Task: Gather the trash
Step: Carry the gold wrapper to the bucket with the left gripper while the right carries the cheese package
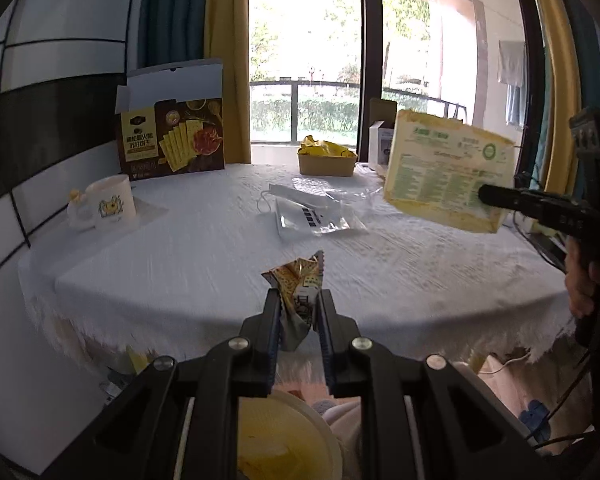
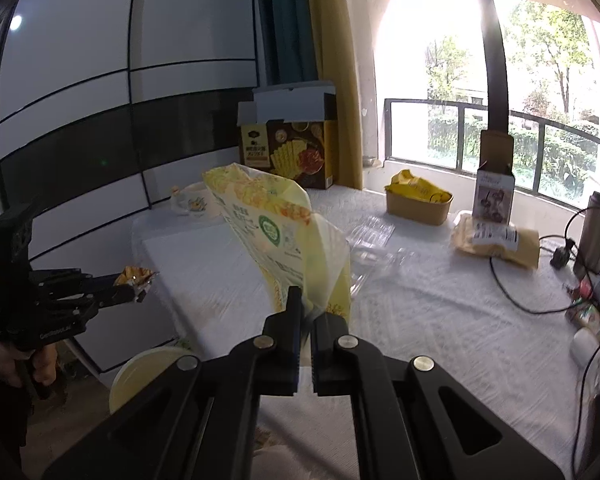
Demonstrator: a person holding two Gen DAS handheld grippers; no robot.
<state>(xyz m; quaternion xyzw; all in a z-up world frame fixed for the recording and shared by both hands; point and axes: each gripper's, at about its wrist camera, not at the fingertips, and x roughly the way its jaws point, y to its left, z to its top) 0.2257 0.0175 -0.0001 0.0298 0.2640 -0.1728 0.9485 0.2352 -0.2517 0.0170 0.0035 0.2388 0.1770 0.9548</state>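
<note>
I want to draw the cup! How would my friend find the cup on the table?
Look at the white-clothed table, then its far left corner, in front of the tall brown cracker box. The white mug stands there, alone on that side, with a small yellow picture on it, unlike the flat wrappers nearby.

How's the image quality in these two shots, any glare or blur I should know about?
Left wrist view: the window is overexposed, the tablecloth looks smeared, yet the small wrapper between the fingers is sharp. Right wrist view: stronger glare washes out the window; the yellow bag is slightly soft. Both bend straight lines at the edges.
</note>
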